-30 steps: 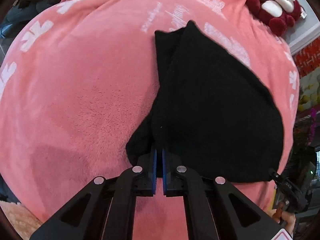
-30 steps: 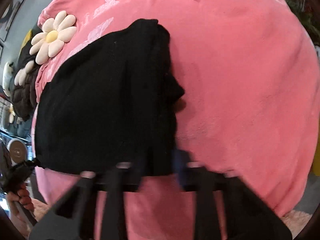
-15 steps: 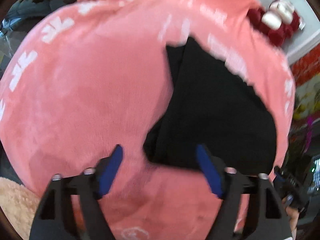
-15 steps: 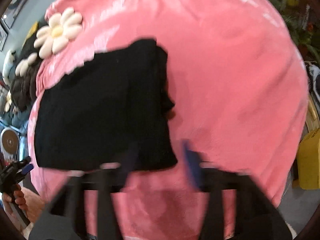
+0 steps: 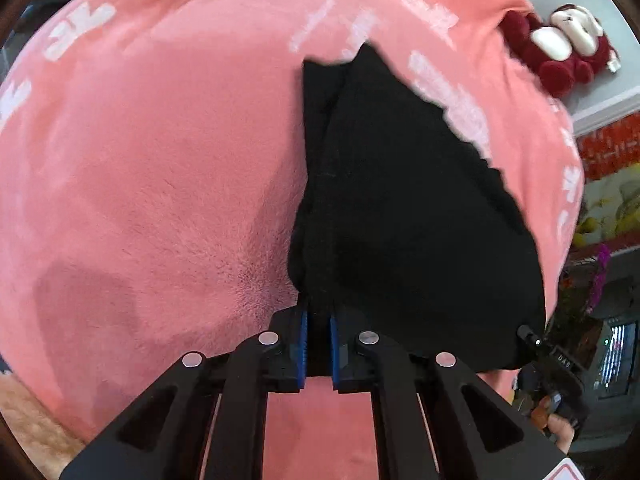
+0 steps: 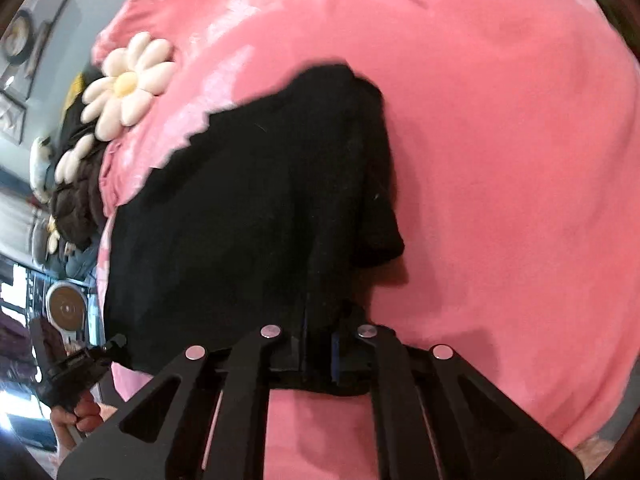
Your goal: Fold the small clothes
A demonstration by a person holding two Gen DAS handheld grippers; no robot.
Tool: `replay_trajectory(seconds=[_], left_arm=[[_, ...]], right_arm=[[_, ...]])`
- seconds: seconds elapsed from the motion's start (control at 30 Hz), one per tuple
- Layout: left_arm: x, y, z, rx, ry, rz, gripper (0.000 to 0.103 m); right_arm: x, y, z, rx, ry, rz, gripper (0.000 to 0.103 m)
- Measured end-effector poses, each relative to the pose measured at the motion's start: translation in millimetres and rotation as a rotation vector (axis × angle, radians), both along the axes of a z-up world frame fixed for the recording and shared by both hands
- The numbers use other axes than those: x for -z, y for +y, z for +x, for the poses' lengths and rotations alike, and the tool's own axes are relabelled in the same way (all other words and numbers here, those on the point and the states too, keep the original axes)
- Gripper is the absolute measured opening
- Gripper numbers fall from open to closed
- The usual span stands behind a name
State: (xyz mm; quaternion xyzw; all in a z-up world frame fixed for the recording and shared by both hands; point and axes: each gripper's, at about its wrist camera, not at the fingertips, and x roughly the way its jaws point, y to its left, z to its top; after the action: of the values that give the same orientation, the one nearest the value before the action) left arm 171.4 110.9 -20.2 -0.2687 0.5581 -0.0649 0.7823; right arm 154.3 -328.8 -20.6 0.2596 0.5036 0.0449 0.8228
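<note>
A black knit garment (image 5: 408, 216) lies partly folded on a pink fleece blanket (image 5: 152, 168). My left gripper (image 5: 319, 344) is shut on the near left corner of the garment, black cloth pinched between its blue pads. In the right wrist view the same garment (image 6: 256, 216) spreads to the left. My right gripper (image 6: 319, 348) is shut on the near right corner of it. Each gripper shows at the edge of the other's view, the right one in the left wrist view (image 5: 556, 364) and the left one in the right wrist view (image 6: 80, 368).
A dark red plush toy (image 5: 560, 56) sits at the blanket's far right edge. A white daisy cushion (image 6: 128, 84) and dark clothes (image 6: 76, 204) lie at the far left in the right wrist view. Shelves and room clutter stand beyond the blanket's edges.
Half a second ago both grippers were open and drawn back from the garment's near edge. Now both have moved forward and shut on its near corners again.
</note>
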Motion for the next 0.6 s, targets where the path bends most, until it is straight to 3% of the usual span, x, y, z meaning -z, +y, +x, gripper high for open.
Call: replay_trajectory(seconds=[0.1, 0.2, 0.3, 0.37, 0.4, 0.43, 0.53, 0.6], left_arm=[[-31, 9, -18, 0.039, -0.026, -0.045, 0.005], [-43, 11, -40, 0.082, -0.003, -0.030, 0.005], [-21, 11, -68, 0.105, 0.088, -0.017, 0.005], [-1, 8, -83, 0.101, 0.141, 0.063, 0.007], [10, 5, -89, 0.089, 0.169, 0.125, 0.007], [12, 5, -94, 0.068, 0.167, 0.179, 0.006], [-18, 8, -94, 0.020, 0.053, 0.171, 0.011], [-43, 8, -85, 0.008, -0.027, 0.191, 0.033]], right_arm=[[-27, -6, -27, -0.043, -0.014, 0.004, 0.006], [-27, -2, -53, -0.077, 0.035, -0.029, 0.006], [14, 7, -82, -0.111, 0.196, -0.058, 0.006], [41, 9, -90, -0.085, 0.309, -0.104, 0.008], [39, 7, -90, -0.051, 0.327, -0.140, 0.008], [25, 3, -90, -0.018, 0.272, -0.156, 0.009], [-20, -4, -88, 0.039, 0.105, -0.207, 0.015], [-36, -7, -77, 0.019, 0.052, -0.197, 0.022]])
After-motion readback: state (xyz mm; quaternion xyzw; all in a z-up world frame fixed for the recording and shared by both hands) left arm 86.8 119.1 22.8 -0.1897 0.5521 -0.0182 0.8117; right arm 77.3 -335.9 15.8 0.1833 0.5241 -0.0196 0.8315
